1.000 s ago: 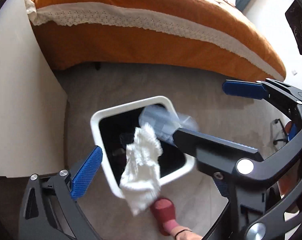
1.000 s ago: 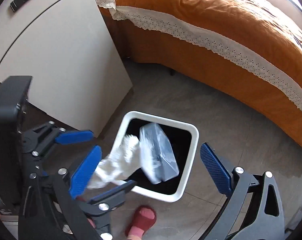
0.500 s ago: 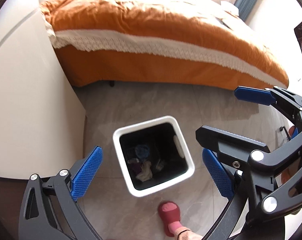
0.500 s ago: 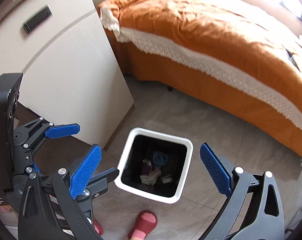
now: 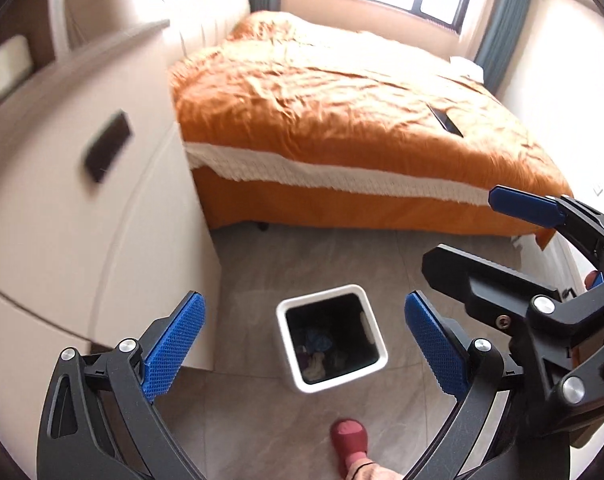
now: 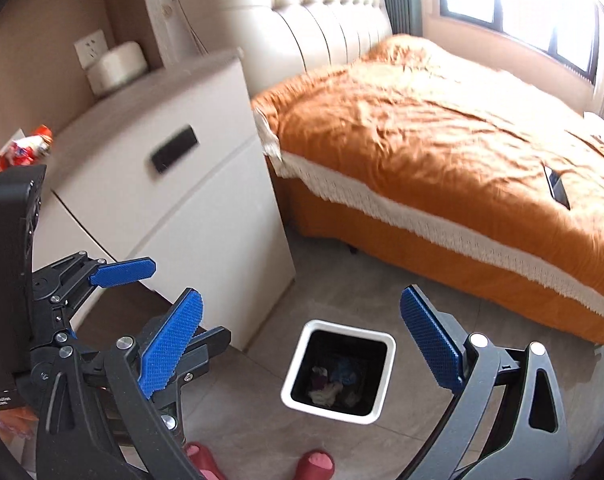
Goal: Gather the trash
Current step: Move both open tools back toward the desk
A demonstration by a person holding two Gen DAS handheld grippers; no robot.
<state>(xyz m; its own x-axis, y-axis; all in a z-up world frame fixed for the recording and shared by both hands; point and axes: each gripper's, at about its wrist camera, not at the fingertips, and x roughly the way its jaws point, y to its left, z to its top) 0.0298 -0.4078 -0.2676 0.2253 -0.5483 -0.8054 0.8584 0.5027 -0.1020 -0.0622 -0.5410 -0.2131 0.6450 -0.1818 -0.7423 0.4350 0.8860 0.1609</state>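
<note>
A white square trash bin with a black liner stands on the grey tile floor beside the nightstand. Crumpled white, blue and dark scraps lie at its bottom. My left gripper hangs high above the bin, open, with nothing between its blue pads. My right gripper is also high over the bin and open, empty. The right gripper's blue pads show at the right of the left wrist view, and the left gripper's pad shows at the left of the right wrist view.
A white nightstand with a dark handle stands left of the bin. An orange bed with white lace trim fills the back. Red and orange packaging lies on the far left. A person's red slippers stand near the bin.
A white tissue and a clear plastic bag dropped from the grippers into the bin. Both grippers then rose well above it, so the bin looks smaller and more of the room shows.
</note>
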